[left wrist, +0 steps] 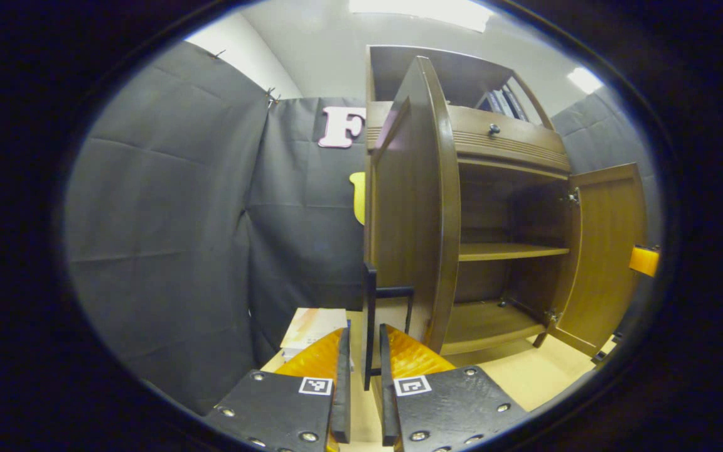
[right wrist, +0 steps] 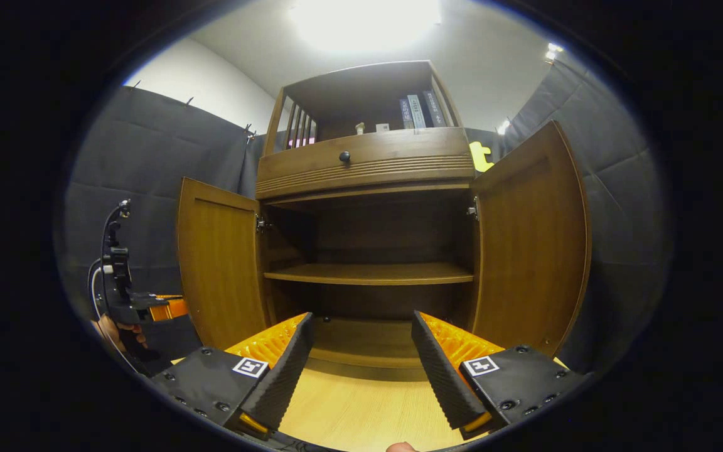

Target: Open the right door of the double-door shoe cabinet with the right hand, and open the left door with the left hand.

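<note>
The brown shoe cabinet (right wrist: 368,163) stands with both doors swung wide. In the left gripper view the left door (left wrist: 405,207) is seen edge-on, right in front. Its thin black handle (left wrist: 370,295) runs down into the narrow gap of my left gripper (left wrist: 365,333), and pale floor shows on both sides of the bar, so the fingers are not pressing it. The right door (right wrist: 531,251) hangs open beyond my right gripper (right wrist: 361,333), which is open, holds nothing and faces the bare shelf (right wrist: 374,274). A hand holds the left gripper (right wrist: 124,295) beside the left door (right wrist: 217,270).
A drawer with a dark knob (right wrist: 344,156) sits above the doors, and books (right wrist: 421,110) stand on the top shelf. A flat pale stack (left wrist: 311,329) lies on the light floor (right wrist: 361,408) left of the cabinet. Black cloth walls close in on both sides.
</note>
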`<state>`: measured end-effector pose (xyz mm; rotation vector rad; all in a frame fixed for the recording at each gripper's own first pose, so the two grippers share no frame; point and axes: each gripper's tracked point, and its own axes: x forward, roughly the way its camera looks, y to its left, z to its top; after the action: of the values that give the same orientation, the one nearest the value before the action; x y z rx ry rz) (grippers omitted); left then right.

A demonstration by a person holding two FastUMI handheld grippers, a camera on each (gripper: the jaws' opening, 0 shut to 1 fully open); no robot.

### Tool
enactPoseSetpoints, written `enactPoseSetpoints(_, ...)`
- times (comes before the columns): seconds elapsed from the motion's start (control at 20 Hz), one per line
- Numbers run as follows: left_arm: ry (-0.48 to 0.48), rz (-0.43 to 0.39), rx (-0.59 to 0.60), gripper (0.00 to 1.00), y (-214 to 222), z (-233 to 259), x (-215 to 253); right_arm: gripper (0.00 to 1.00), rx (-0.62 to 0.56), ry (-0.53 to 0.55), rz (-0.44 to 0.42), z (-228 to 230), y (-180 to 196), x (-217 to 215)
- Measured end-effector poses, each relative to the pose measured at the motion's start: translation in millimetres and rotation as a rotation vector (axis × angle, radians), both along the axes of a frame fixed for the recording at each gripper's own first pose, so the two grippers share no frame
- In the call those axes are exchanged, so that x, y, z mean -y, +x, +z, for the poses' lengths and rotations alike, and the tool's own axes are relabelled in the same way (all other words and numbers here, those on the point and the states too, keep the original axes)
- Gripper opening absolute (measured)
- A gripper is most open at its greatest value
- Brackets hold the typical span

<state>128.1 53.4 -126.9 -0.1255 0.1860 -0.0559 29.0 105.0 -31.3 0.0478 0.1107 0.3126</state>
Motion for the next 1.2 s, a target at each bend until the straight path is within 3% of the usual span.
enactPoseSetpoints(0.05, 0.003, 0.007, 0.004, 0.23, 0, 0, -9, 0.92, -0.003, -0.001, -0.002, -2, -1, -4)
enactPoseSetpoints(0.15, 0.001, 0.018, 0.0, 0.21, 0, -2, -24, 0.92, -0.005, -0.004, -0.007, -3, -2, -12)
enactPoseSetpoints(0.2, 0.0, 0.023, 0.0, 0.23, 0, -4, -32, 0.97, 0.005, -0.006, -0.011, -2, -3, -13)
enactPoseSetpoints(0.25, 0.002, 0.03, 0.002, 0.22, -2, -3, -39, 0.92, 0.017, -0.011, -0.02, 0, -3, -14)
enactPoseSetpoints(0.3, 0.007, 0.043, 0.004, 0.2, -4, -3, -45, 0.97, 0.021, -0.015, -0.027, 0, -3, -12)
enactPoseSetpoints(0.4, 0.019, 0.071, 0.009, 0.23, -11, -2, -59, 0.93, 0.021, -0.013, -0.039, 0, -6, -7)
enactPoseSetpoints(0.45, 0.015, 0.078, 0.011, 0.23, -16, 0, -63, 0.97, 0.023, -0.008, -0.044, 2, -7, -4)
enactPoseSetpoints(0.5, 0.013, 0.087, 0.017, 0.23, -20, 4, -63, 0.93, 0.031, -0.009, -0.051, 5, -10, 0)
enactPoseSetpoints(0.6, 0.029, 0.12, 0.041, 0.23, -29, 16, -67, 0.97, 0.053, -0.034, -0.063, 10, -16, 13)
enactPoseSetpoints(0.7, 0.028, 0.131, 0.06, 0.23, -50, 31, -64, 0.93, 0.069, -0.041, -0.069, 15, -24, 25)
enactPoseSetpoints(0.85, 0.03, 0.137, 0.083, 0.21, -84, 51, -54, 0.97, 0.069, -0.048, -0.09, 16, -39, 48)
enactPoseSetpoints(1.1, 0.055, 0.066, 0.109, 0.23, -122, 82, -10, 0.97, 0.061, -0.018, -0.126, 18, -59, 77)
enactPoseSetpoints(1.15, 0.058, 0.056, 0.116, 0.23, -129, 86, -5, 0.93, 0.06, -0.013, -0.136, 18, -63, 84)
enactPoseSetpoints(1.2, 0.056, 0.047, 0.118, 0.23, -136, 86, -2, 0.97, 0.059, -0.009, -0.142, 18, -68, 89)
